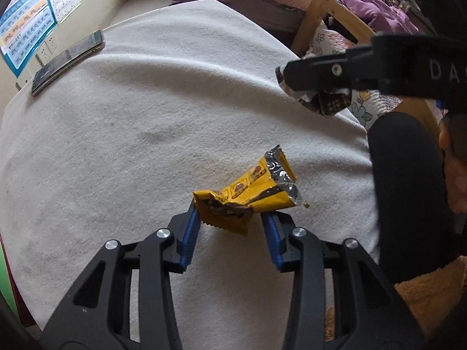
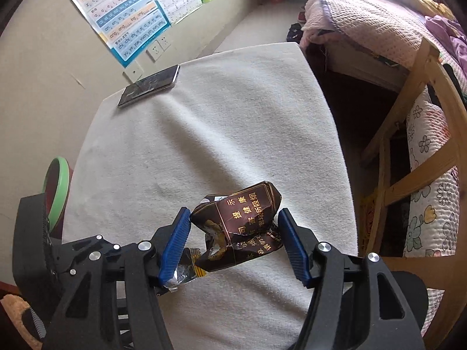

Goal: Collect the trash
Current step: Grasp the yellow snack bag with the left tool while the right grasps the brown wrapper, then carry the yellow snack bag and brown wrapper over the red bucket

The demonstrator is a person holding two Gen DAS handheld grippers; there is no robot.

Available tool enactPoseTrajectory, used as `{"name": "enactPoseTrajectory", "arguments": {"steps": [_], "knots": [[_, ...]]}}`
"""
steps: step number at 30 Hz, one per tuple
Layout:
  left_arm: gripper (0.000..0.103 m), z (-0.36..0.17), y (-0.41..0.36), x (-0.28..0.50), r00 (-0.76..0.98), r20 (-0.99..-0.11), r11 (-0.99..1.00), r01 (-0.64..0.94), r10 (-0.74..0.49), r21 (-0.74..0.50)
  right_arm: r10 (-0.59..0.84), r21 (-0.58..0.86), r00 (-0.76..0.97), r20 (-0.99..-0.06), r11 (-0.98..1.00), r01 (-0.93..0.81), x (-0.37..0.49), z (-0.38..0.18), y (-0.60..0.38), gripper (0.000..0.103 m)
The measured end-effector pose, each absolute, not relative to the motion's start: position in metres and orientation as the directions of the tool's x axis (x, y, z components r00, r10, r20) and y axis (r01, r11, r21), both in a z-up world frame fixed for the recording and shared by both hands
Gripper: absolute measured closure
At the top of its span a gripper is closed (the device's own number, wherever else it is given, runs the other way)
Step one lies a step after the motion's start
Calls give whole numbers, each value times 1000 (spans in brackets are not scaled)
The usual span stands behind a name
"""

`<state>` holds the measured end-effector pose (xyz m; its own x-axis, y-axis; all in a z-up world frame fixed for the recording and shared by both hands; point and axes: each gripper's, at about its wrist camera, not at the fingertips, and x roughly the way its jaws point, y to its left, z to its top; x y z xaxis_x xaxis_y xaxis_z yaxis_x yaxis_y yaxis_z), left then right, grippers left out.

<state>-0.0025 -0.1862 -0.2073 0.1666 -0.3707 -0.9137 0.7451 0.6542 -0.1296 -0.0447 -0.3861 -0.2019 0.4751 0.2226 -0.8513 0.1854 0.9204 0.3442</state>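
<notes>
A yellow snack wrapper (image 1: 248, 201) with a silver torn end lies crumpled on the white cloth table (image 1: 131, 145). My left gripper (image 1: 230, 213) has its blue pads against the wrapper's two sides, shut on it. In the right wrist view the same yellow wrapper (image 2: 186, 268) peeks out under the left finger. A crushed brown cigarette pack (image 2: 242, 227) with gold lettering is clamped between the blue pads of my right gripper (image 2: 233, 215), held above the table. From the left wrist view, the right gripper (image 1: 287, 78) hangs over the table's right edge with the brown pack (image 1: 324, 102) under it.
A phone (image 1: 67, 61) (image 2: 149, 87) lies at the table's far left corner by the wall. A green-rimmed bin (image 2: 57, 186) stands left of the table. A wooden chair (image 2: 408, 145) with a flowered cushion and a bed stand to the right. A black sleeve (image 1: 408, 204) is close on the right.
</notes>
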Motion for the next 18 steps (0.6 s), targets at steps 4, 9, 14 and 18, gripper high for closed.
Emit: {"name": "enactPoseTrajectory", "arguments": {"steps": [4, 9, 14, 18], "knots": [[64, -197, -151, 13, 209, -900, 737, 657, -382, -160, 239, 332, 475, -847, 935, 122, -37, -202, -360, 43], [64, -185, -104, 34, 278, -886, 835, 517, -371, -188, 248, 295, 483, -840, 955, 22, -26, -194, -324, 43], [64, -170, -58, 42, 358, -871, 898, 399, -336, -183, 259, 255, 501, -825, 964, -79, -16, -181, -285, 43], [64, -155, -29, 44, 424, -853, 930, 327, -303, -167, 279, 242, 510, -814, 960, -139, -11, -172, -257, 43]]}}
